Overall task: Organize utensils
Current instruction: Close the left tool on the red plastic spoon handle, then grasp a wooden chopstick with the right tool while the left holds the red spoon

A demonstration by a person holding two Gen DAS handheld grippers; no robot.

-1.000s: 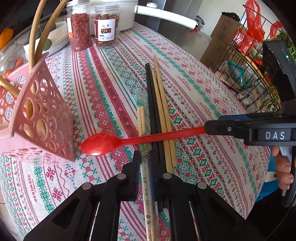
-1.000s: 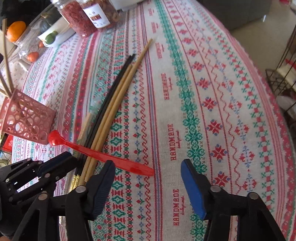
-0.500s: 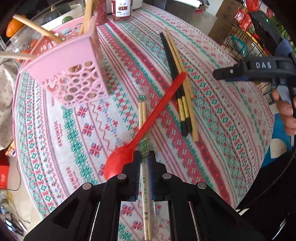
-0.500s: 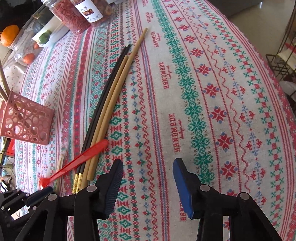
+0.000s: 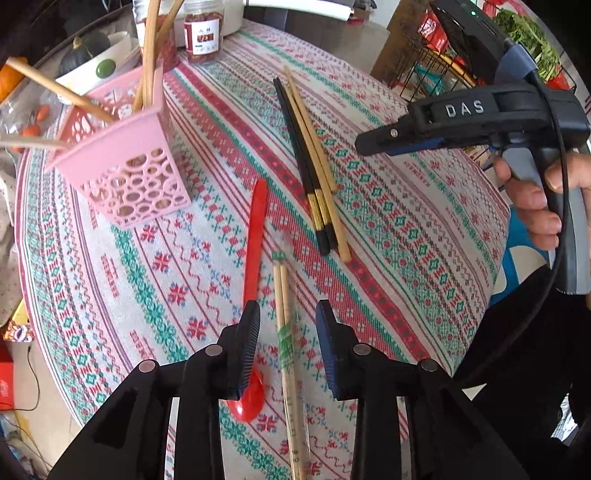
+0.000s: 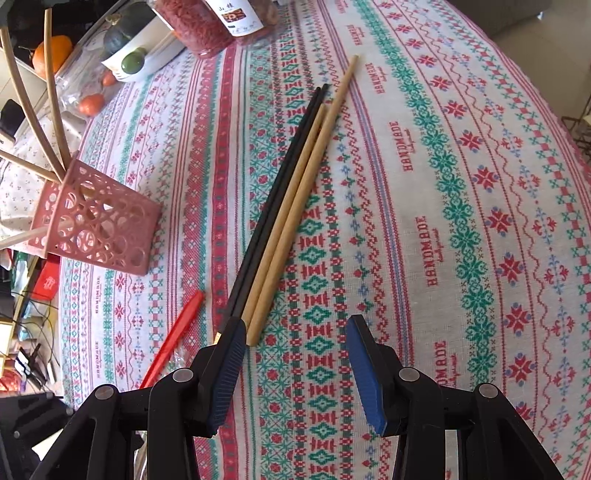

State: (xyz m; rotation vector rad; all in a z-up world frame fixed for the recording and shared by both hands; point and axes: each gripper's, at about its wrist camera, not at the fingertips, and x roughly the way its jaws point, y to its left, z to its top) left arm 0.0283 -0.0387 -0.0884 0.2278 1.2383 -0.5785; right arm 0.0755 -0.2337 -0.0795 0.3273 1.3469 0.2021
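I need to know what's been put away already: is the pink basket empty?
No. Several wooden chopsticks stick out of the pink basket, leaning over its rim.

Patterned tablecloth (image 6: 424, 206), printed "HANDMADE", with two lidded jars (image 6: 207, 26) of red dried goods at its far edge, a green squash (image 6: 122, 26) and an orange (image 6: 50, 51) beyond.

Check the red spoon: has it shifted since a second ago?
Yes. The red spoon lay across the black chopsticks; now it lies clear of them, on the pink basket side, handle pointing away.
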